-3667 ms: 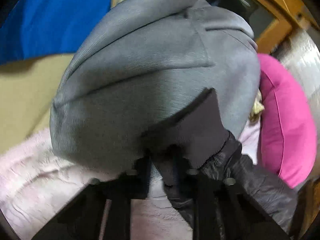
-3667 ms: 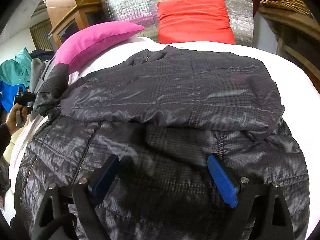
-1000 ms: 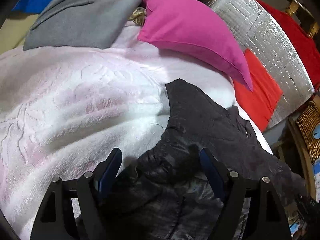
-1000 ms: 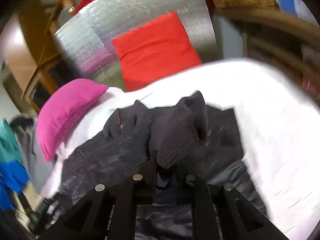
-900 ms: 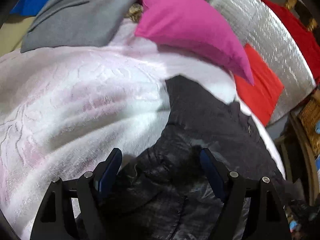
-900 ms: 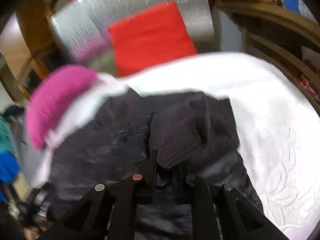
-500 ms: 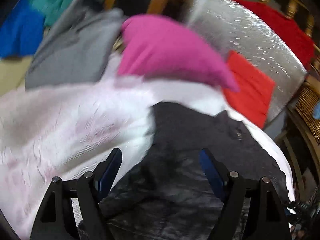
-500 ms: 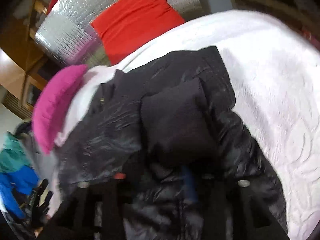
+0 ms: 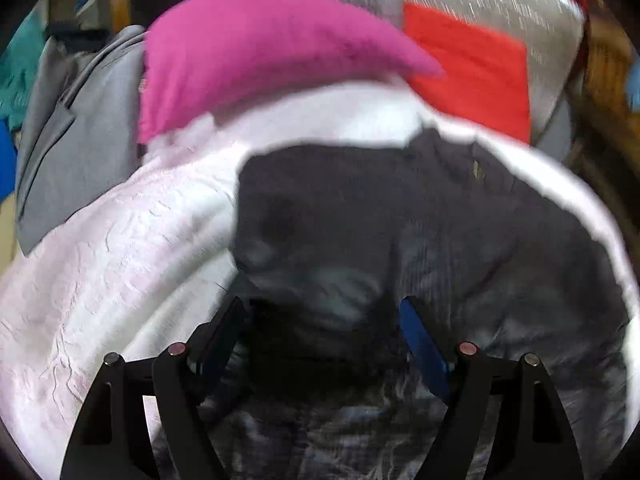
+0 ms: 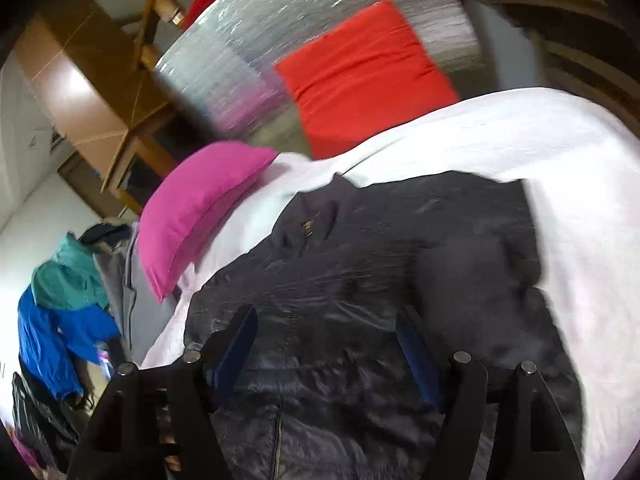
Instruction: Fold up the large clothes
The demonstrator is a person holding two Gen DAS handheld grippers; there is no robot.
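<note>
A dark charcoal jacket with a glossy sheen is seen on a white, faintly pink bedspread. A magenta pillow and a red cushion are shown against silver foil. Grey, teal and blue garments are piled at the left.

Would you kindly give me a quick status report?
Left gripper open, right gripper open. Dark jacket flat on white blanket. Pink pillow alongside.

Soft indoor light, heavy motion blur, fisheye bending and dark corners.
</note>
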